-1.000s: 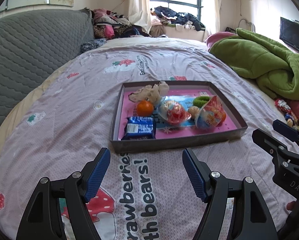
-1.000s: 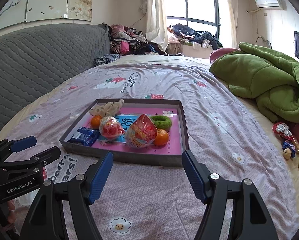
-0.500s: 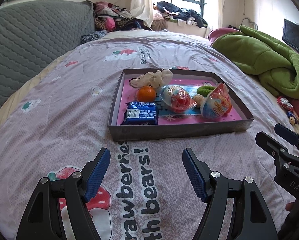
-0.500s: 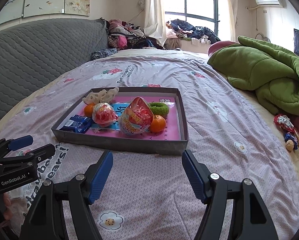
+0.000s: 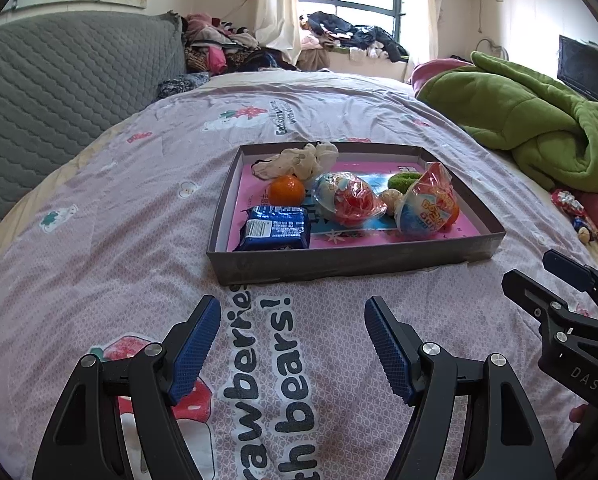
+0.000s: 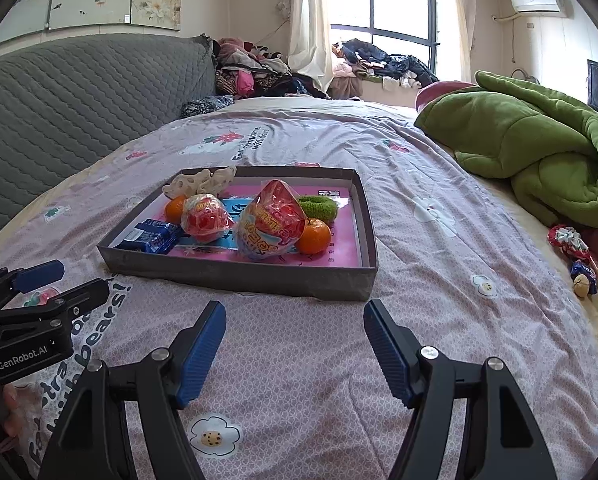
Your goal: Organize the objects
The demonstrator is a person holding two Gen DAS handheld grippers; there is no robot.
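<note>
A shallow grey tray (image 5: 355, 266) sits mid-bed on the printed bedspread (image 5: 99, 208), nearer the quilted headboard (image 5: 59, 80) side than the green blanket (image 6: 539, 152). It holds a blue snack packet (image 5: 277, 229), two oranges (one at each end) and two wrapped toy eggs. The left hand-held gripper (image 5: 293, 344) and right hand-held gripper (image 6: 295, 346) hover before it, jaws spread, empty.

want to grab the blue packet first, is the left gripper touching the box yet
Apart. The left wrist view shows bare bedsheet between the open left gripper and the box.
</note>
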